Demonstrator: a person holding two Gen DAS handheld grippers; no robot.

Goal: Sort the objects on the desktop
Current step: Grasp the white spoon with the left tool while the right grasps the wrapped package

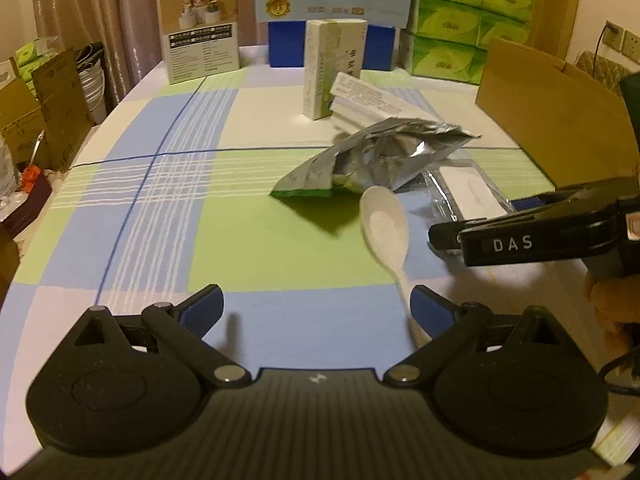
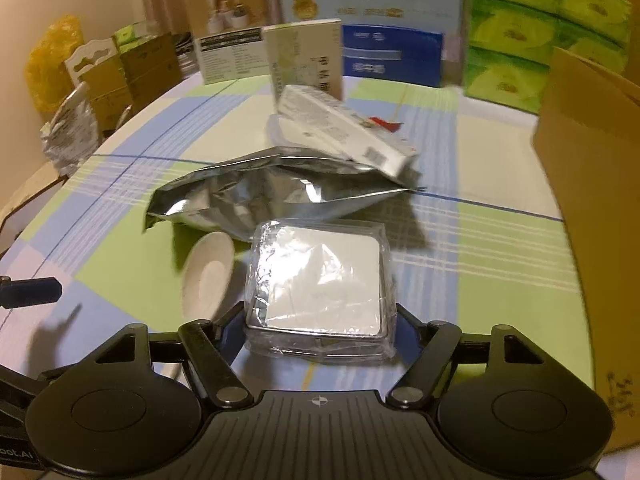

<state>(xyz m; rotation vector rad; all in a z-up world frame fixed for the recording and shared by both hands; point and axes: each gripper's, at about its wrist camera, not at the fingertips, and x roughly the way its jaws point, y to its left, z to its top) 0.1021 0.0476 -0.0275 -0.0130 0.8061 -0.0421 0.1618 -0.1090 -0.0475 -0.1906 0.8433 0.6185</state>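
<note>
Closing on a wrapped white pack [image 2: 320,300]: the right gripper [image 2: 316,322] brackets the pack's near end, its jaws on either side of the film; whether the pads already press cannot be told, as the fingers are hidden behind the pack. The pack lies flat on the checked surface [image 2: 480,248], just in front of a foil pouch [image 2: 256,196] and beside a white spoon [image 2: 206,276]. The step in hand appears to be the grasp of one item for sorting. The next move would call for a firm clamp across the slippery film, then a lift clear of the spoon and pouch, probably toward the cardboard box [image 2: 592,184] at right.

The left gripper [image 1: 318,308] hangs with jaws apart and empty above the surface, the spoon handle passing close to its right-hand finger.

Count, mid-surface: one wrapped pack, one spoon, one foil pouch, one long white carton [image 2: 344,128] lying flat, one pale upright carton [image 2: 306,56]. Further boxes and green tissue packs [image 2: 532,36] line the far edge.
</note>
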